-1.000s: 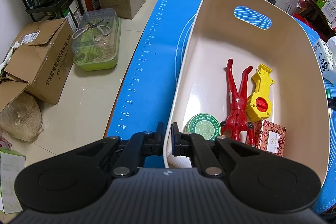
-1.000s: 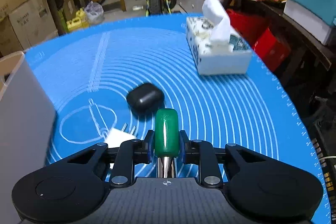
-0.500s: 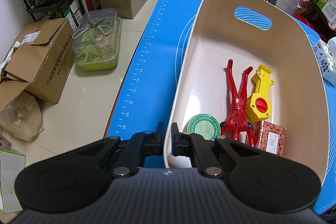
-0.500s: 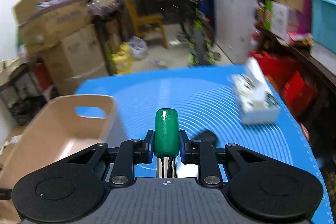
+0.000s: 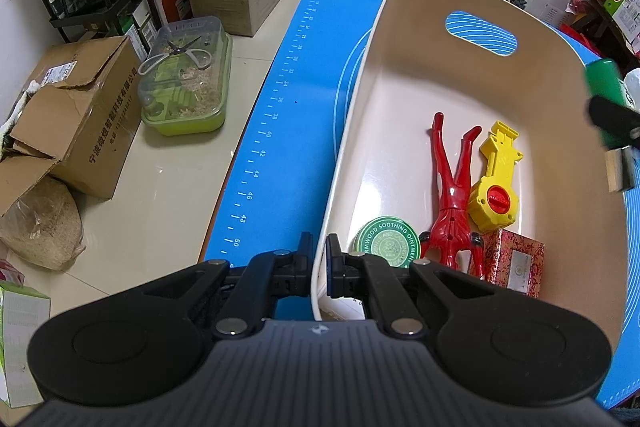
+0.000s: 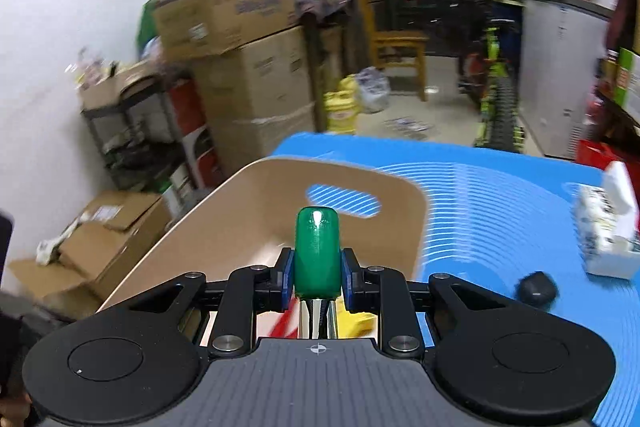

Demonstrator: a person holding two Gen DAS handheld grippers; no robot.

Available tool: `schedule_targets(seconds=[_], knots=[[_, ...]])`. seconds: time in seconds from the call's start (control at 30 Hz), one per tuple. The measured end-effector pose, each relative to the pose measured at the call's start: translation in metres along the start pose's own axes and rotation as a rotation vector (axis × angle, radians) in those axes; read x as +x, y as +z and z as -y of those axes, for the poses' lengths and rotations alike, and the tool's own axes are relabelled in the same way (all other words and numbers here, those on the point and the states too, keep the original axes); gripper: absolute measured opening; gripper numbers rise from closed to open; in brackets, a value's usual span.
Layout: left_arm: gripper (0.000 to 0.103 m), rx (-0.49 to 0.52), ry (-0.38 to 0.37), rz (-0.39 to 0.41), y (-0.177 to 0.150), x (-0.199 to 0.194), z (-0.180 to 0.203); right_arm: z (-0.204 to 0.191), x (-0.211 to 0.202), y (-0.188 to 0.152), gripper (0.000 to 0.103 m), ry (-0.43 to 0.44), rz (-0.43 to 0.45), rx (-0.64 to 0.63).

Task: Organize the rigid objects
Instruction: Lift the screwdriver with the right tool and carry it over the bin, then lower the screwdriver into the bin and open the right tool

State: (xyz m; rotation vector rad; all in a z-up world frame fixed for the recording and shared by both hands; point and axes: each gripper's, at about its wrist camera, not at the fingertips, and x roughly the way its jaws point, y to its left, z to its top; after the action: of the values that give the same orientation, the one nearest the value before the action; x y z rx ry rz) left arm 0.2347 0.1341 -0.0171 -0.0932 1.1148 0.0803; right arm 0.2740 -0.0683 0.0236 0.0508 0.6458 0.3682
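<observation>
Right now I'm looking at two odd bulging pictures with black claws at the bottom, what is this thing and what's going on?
There is no robot: a person holds a two-finger tool in each hand, each with a wide-angle camera looking along its fingers. In the left view, the left tool is shut on the rim of a beige plastic basket on a blue mat. Inside lie a red figure, a yellow toy and a green tin. In the right view, the right tool grips a green-handled screwdriver above the basket.
</observation>
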Motion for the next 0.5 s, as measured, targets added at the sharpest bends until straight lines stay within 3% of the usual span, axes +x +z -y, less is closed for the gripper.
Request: schedule_targets(seconds=[0.2,0.5], knots=[[0.008,0.003,0.001,-0.002,0.0,0.0,0.0,-0.035,0.021,-0.01,0.033,0.047,-0.108,-0.092],[0.007,0.005,-0.001,-0.004,0.001,0.0,0.001,-0.055,0.052,-0.031,0.033,0.032,-0.3,-0.151]])
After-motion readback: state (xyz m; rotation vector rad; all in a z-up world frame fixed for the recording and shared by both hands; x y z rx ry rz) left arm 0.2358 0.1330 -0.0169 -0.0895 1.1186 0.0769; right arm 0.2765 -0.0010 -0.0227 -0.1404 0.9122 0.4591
